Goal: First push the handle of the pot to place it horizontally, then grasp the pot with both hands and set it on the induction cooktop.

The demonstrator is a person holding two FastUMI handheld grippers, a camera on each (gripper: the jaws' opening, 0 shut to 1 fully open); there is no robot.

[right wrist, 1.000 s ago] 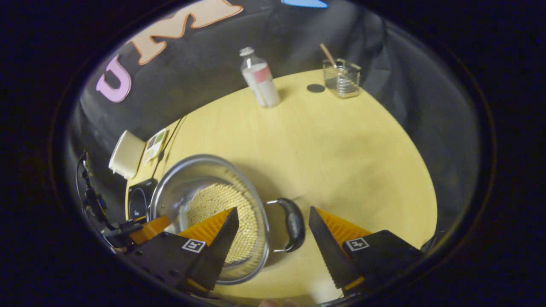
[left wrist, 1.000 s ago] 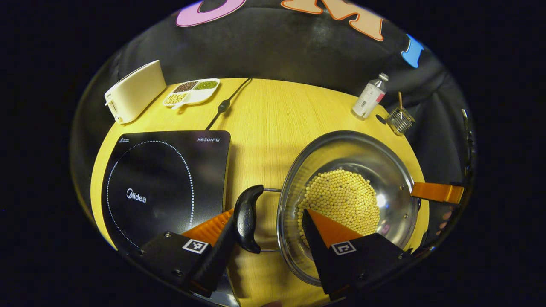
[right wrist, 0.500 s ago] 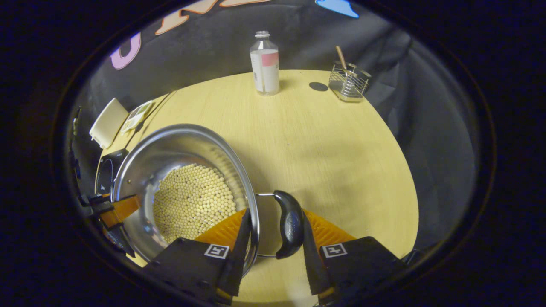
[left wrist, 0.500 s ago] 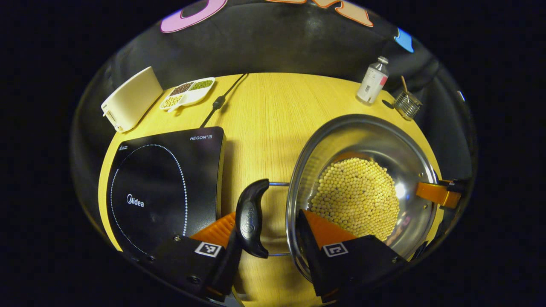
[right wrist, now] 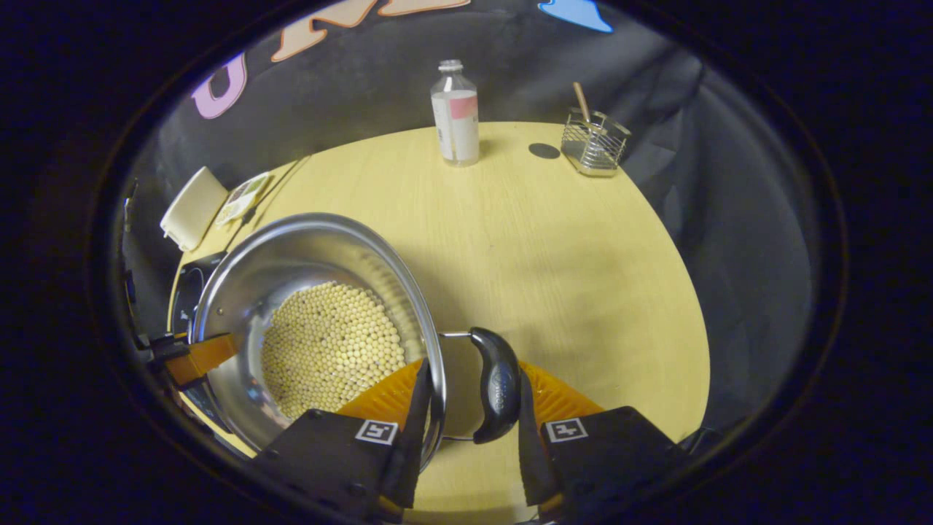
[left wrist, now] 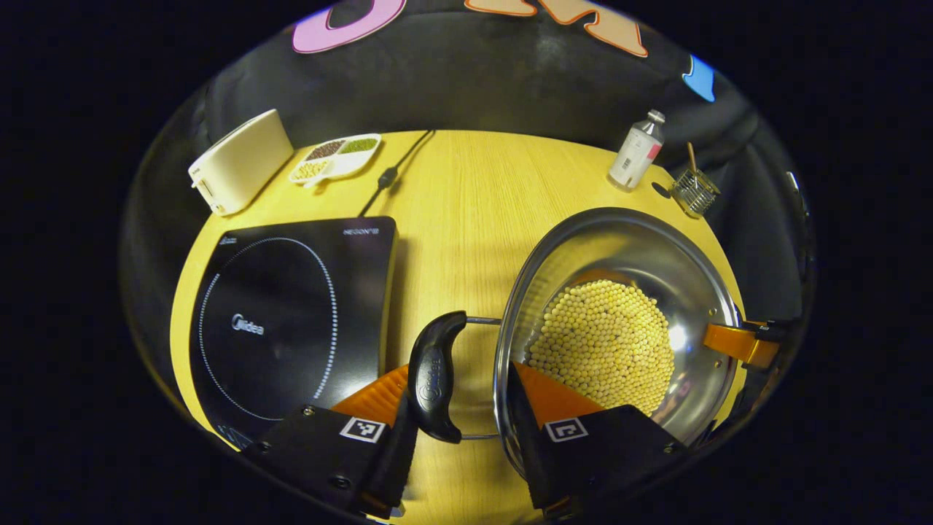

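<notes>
Both hand-held grippers (left wrist: 459, 408) (right wrist: 466, 408) narrowed, clamping pot (left wrist: 619, 292) handles.

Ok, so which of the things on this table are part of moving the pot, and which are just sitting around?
Part of the job:
pot of soybeans
left pot handle
right pot handle
induction cooktop
left gripper
right gripper

Just lying about:
cream toaster
divided dish of beans
bottle
wire basket
power cord

We note a steel pot (left wrist: 696, 255) of yellow beans (left wrist: 605, 343), black side handles (left wrist: 434, 375) horizontal, beside the black induction cooktop (left wrist: 284, 313).
</notes>
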